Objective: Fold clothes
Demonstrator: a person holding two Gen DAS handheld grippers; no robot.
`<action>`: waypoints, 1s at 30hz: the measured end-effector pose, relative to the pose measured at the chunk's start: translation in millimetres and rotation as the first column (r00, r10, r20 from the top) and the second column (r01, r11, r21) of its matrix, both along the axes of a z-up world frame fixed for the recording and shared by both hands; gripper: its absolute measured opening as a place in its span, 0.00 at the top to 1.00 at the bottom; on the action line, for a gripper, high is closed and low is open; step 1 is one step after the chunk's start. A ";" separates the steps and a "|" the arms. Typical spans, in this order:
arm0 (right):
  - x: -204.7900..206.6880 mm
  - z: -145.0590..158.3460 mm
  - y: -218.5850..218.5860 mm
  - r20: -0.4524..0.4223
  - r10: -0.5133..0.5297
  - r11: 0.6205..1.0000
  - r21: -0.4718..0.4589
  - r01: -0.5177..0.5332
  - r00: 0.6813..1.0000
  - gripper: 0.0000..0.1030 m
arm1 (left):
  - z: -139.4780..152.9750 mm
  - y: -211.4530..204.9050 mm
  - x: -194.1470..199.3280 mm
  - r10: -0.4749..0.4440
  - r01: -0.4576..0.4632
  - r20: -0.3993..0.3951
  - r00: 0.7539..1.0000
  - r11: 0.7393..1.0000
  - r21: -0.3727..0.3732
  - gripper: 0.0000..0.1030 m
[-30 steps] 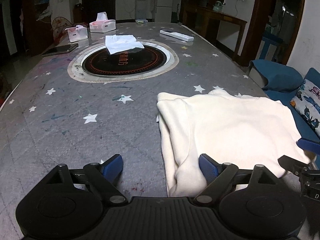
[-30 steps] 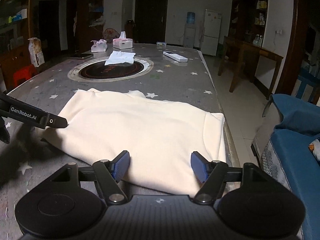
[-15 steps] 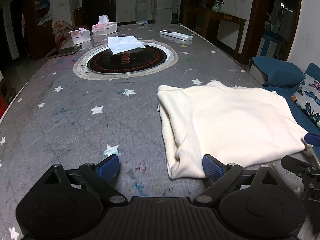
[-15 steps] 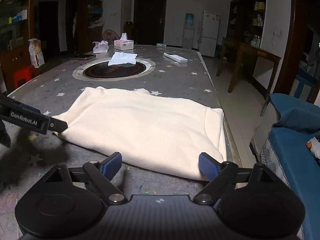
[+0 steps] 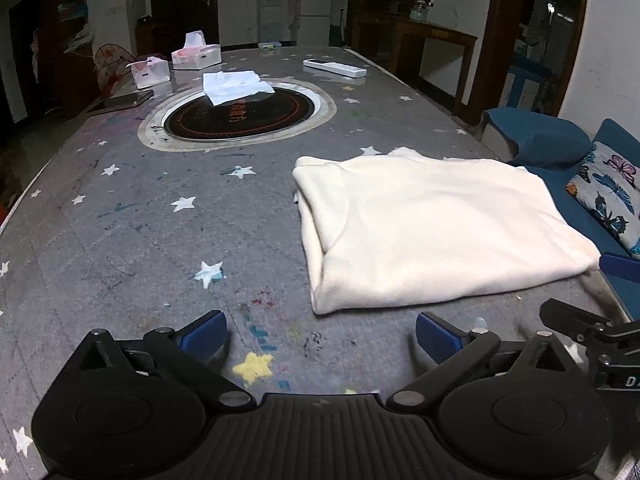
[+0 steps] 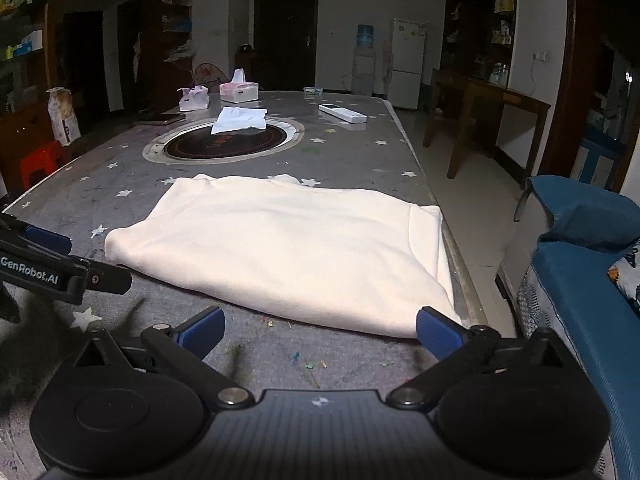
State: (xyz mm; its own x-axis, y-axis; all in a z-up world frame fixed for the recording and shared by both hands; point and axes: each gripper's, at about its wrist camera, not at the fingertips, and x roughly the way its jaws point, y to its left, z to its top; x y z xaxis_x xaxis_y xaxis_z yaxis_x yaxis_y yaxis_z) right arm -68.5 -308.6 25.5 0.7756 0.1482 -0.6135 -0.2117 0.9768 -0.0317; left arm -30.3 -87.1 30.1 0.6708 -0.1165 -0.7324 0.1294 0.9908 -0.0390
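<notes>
The cream sweatshirt (image 5: 432,232) is laid folded at the table's (image 5: 120,240) near right corner; further halving may be left. Nothing is held by the spread left gripper (image 5: 318,332) and right gripper (image 6: 320,330).

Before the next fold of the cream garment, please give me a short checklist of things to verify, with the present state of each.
1. left gripper open, holding nothing: ok.
2. right gripper open, holding nothing: ok.
3. Both grippers clear of the cream garment, just short of its near edge: ok.
4. Garment lies flat, folded into a rectangle: ok.
5. Garment fully on the table: not ok, its right edge sits right at the table edge.
6. Layers underneath aligned: cannot tell, hidden.
</notes>
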 end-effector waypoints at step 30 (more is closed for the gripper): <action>-19.3 -3.7 1.8 0.002 -0.076 0.997 0.006 0.076 0.997 0.00 | 3.7 -4.5 -23.2 -0.016 0.017 0.044 0.999 1.000 -0.021 0.00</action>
